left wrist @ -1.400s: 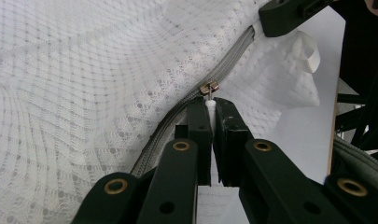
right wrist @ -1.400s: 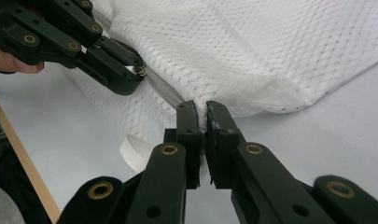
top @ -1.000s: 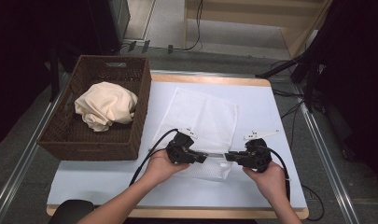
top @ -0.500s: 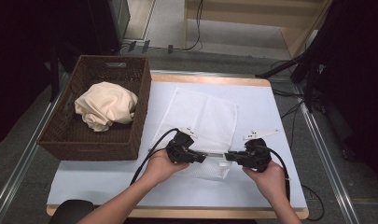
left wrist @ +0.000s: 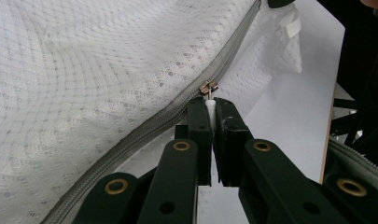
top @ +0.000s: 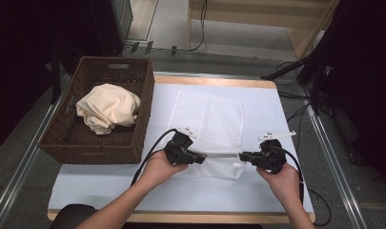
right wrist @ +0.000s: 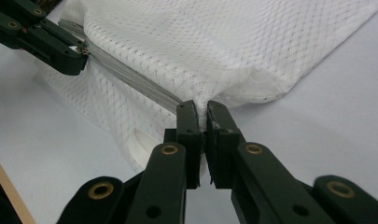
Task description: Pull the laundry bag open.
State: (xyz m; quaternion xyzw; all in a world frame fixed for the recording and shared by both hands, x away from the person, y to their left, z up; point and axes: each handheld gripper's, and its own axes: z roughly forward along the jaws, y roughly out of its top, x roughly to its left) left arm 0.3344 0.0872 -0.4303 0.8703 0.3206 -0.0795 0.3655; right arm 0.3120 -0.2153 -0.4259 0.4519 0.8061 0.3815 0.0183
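left gripper point(top: 198, 158): pressed together on the white zip pull tab point(left wrist: 210, 109), metal slider point(left wrist: 208, 87) just past the jaw tips.
right gripper point(top: 243, 156): pinched shut on the bag's corner at the far end of the zip, mesh bunched between the jaws.
mesh laundry bag point(top: 207, 119): flat on the white table cover point(top: 276, 114), stretching away ahead of both grippers; near edge lifted and drawn taut between them.
zip point(left wrist: 144, 126): grey tape running straight from left gripper's tips across to right gripper's.
change: compared with a second ago, gap between grippers a little wider, zip line straighter, more of it exposed.
meaning: probably slider starting its travel, right gripper serving as anchor; too early to tell how far along.
basket point(top: 90, 143): well off to the left gripper's outer side, cream cloth point(top: 107, 107) bundled inside, untouched.
risk: tab slipping from the jaws if the pull angles off the tape.
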